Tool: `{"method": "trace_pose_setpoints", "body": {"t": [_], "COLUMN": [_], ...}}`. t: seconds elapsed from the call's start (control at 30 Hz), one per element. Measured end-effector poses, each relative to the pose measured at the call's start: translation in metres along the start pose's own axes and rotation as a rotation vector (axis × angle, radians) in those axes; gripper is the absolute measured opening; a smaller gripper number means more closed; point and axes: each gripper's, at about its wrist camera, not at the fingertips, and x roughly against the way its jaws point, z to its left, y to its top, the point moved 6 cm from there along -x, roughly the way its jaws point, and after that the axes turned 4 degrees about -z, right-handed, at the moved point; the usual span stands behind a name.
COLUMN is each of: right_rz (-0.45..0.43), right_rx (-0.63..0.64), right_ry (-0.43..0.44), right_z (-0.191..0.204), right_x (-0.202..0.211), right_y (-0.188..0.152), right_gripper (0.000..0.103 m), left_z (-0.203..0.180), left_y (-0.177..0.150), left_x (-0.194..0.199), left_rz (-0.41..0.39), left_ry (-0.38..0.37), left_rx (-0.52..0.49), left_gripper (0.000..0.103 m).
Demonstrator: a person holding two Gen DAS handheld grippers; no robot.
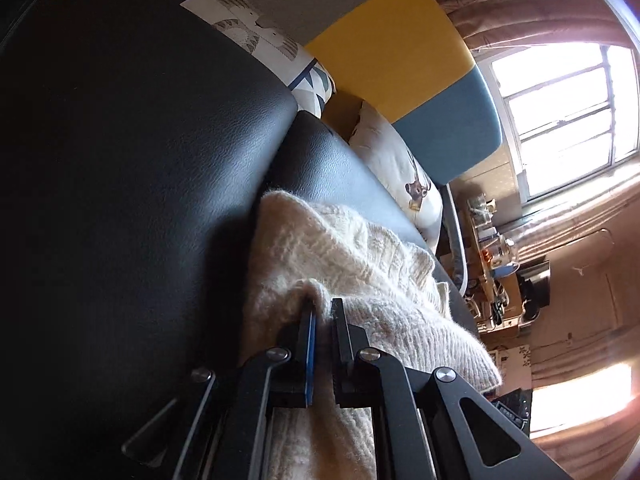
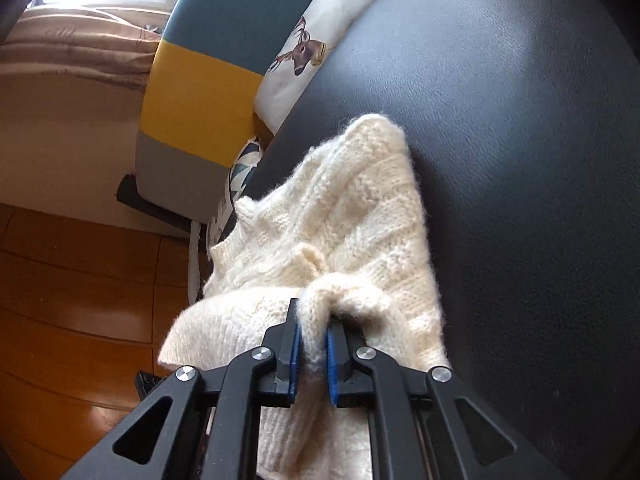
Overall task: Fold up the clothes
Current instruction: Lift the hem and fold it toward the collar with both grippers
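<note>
A cream knitted sweater (image 1: pixel 332 256) lies bunched on a black leather sofa seat (image 1: pixel 140 160). In the left wrist view my left gripper (image 1: pixel 322 308) is shut on a fold of the knit, which pokes up between its blue-padded fingers. The same sweater (image 2: pixel 340 220) fills the middle of the right wrist view, draped over the seat's edge. My right gripper (image 2: pixel 314 316) is shut on a thick ridge of the knit, which is squeezed between the blue pads (image 2: pixel 295 344). Part of the sweater hangs below each gripper, hidden by the fingers.
A deer-print cushion (image 1: pixel 404 176) and a patterned cushion (image 1: pixel 260 36) lean on the grey, yellow and blue sofa back (image 1: pixel 392 48). A cluttered side table (image 1: pixel 492 264) and a bright window (image 1: pixel 568 116) lie beyond. Wooden floor (image 2: pixel 80 300) lies left of the seat (image 2: pixel 520 160).
</note>
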Motion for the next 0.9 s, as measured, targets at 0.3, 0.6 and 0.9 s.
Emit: {"method": "trace_pose_setpoints", "body": {"t": [0.3,0.6,0.9], "right_rz": [0.017,0.040,0.082], "right_rx": [-0.082,-0.090,-0.048], "right_ry": [0.105,0.224,0.270], "right_z": [-0.006,0.006,0.037], "right_x": [0.058,0.088,0.065], "right_y": [-0.054,-0.089,-0.080], "right_gripper": [0.026,0.030,0.030], "left_z": [0.011,-0.008,-0.021], "left_y": [-0.067,-0.080,-0.088], "left_x": [0.066,0.089,0.078], "left_rz": [0.013,-0.004,0.081], "left_ry": [0.026,0.029,-0.062], "left_rx": [-0.022,-0.061,-0.043], "left_gripper": [0.012,0.053,0.028]}}
